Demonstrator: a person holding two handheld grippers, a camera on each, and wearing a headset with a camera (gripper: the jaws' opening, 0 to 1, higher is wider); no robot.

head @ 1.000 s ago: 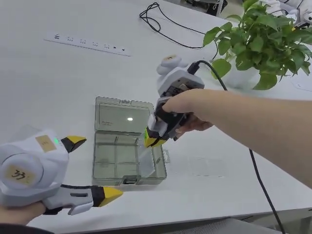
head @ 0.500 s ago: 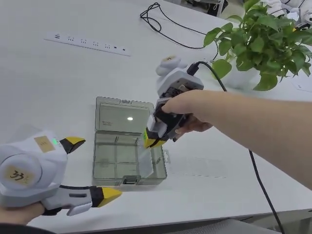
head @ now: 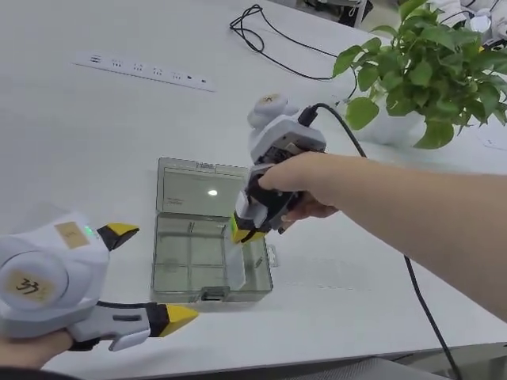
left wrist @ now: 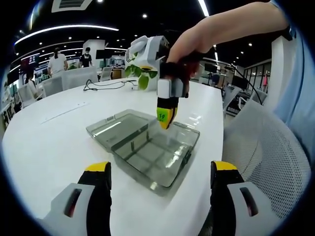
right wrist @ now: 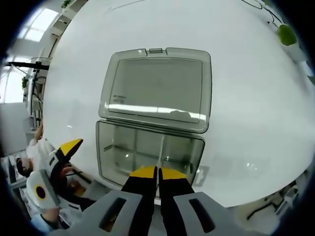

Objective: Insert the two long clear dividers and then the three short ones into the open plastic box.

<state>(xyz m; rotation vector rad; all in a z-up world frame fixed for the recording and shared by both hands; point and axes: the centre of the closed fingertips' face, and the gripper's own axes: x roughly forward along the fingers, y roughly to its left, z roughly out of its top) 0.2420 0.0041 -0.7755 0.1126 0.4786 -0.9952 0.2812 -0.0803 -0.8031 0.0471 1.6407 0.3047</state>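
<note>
Plastic box [head: 198, 192] near hand-held gripper [head: 156, 273] "33"

This is a big open office. A white table [head: 79, 134] holds a power strip [head: 142, 71] at 11 o'clock and a potted plant [head: 428, 63] at 2 o'clock. In the left gripper view, long ceiling lights [left wrist: 64, 29] shine, people [left wrist: 58, 61] are by more desks [left wrist: 69, 77] at 10 o'clock, and a mesh chair [left wrist: 261, 147] sits at 3 o'clock.

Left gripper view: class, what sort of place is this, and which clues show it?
Probably an open-plan office or lab: long ceiling lights, people at desks behind, and a white table with a power strip and potted plant.
</note>
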